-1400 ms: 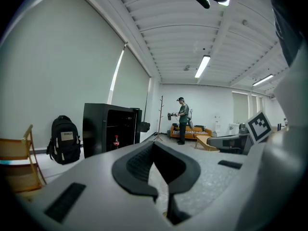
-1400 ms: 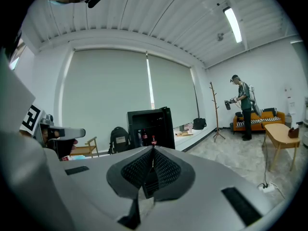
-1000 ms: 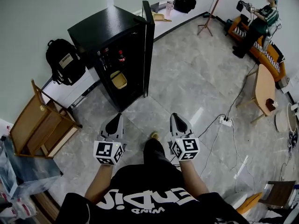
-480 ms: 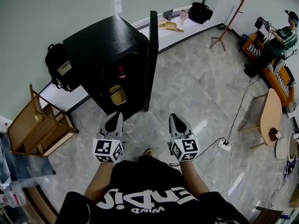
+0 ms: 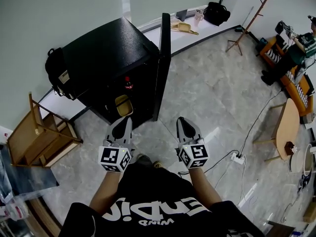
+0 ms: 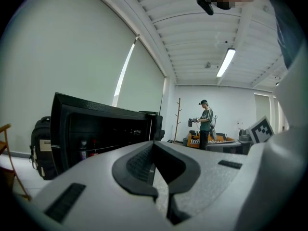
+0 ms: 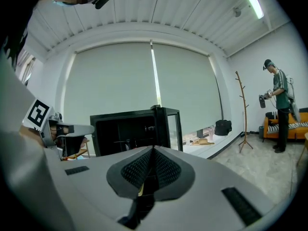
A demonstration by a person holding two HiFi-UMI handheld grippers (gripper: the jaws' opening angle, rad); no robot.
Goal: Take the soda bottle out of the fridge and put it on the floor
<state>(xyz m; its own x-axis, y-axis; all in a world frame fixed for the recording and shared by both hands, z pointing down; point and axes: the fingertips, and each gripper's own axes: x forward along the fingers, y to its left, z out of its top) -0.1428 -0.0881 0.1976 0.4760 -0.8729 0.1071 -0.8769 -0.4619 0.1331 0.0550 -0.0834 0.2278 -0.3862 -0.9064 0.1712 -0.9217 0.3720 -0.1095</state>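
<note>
The left gripper and right gripper hang side by side above the floor, each with its fingers pressed together on nothing. Beyond them stands the black fridge, its door open. The soda bottle stands inside, at a shelf's front edge.

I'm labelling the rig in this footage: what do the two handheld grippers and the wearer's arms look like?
The left gripper and right gripper match: pale grey bodies tapering to dark ridged pads, each backed by a white cube with black square markers. The arms are bare below a black short-sleeved T-shirt with white lettering.
</note>
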